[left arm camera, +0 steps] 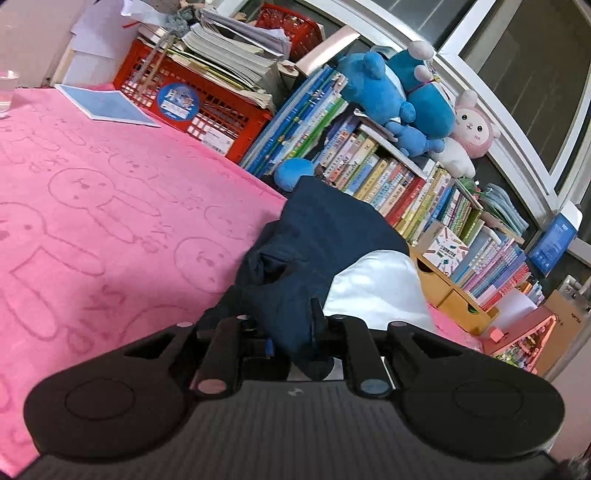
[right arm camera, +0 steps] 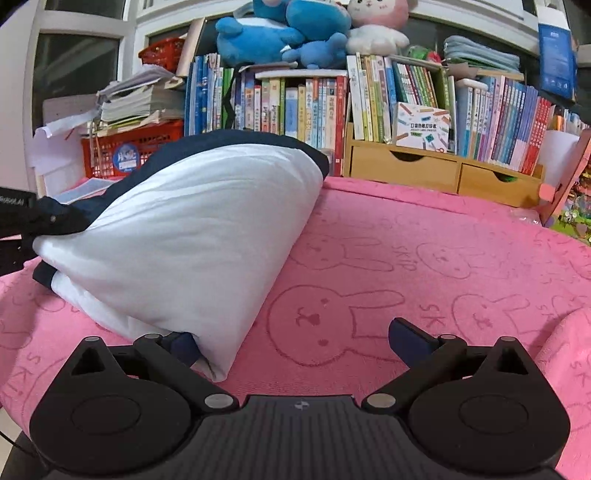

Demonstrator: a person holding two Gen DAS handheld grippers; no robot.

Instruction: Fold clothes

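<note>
Left hand-held gripper (left arm camera: 291, 332) pinching navy cloth of the navy-and-white garment (right arm camera: 192, 229), lifted over the pink bunny blanket (right arm camera: 424, 266); right hand-held gripper (right arm camera: 295, 343) spread wide, garment's white fold beside its left finger

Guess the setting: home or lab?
Likely a home, maybe a child's room or study: plush toys on top of a packed row of children's books, and a pink bunny-print towel under the navy-and-white garment.
</note>
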